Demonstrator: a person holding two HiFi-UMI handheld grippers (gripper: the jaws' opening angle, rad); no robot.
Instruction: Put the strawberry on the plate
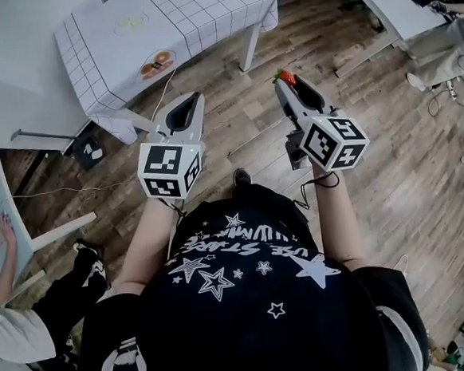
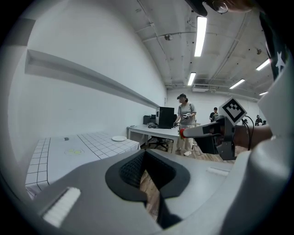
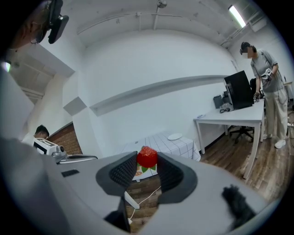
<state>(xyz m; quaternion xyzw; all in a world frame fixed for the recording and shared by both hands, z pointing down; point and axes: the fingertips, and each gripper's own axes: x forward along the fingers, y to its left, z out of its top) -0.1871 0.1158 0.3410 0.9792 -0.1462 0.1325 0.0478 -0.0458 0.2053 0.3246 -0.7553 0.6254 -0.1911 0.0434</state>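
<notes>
A red strawberry (image 1: 286, 77) is pinched at the tip of my right gripper (image 1: 285, 82), held over the wooden floor; the right gripper view has the strawberry (image 3: 147, 156) between the two dark pads. My left gripper (image 1: 185, 103) is shut with nothing in it and hangs just off the corner of the table with the checked cloth (image 1: 203, 15). On that cloth lie an orange-brown plate (image 1: 157, 64) near the front edge and a pale greenish plate (image 1: 130, 23) further back. The left gripper view also takes in a white plate (image 2: 119, 138) on the cloth.
A white desk (image 1: 389, 0) runs along the upper right. A seated person (image 1: 18, 317) is at the lower left. A cable (image 1: 157, 98) trails on the floor by the table leg. A standing person (image 3: 268, 92) and a desk with a computer (image 3: 239, 89) are further off.
</notes>
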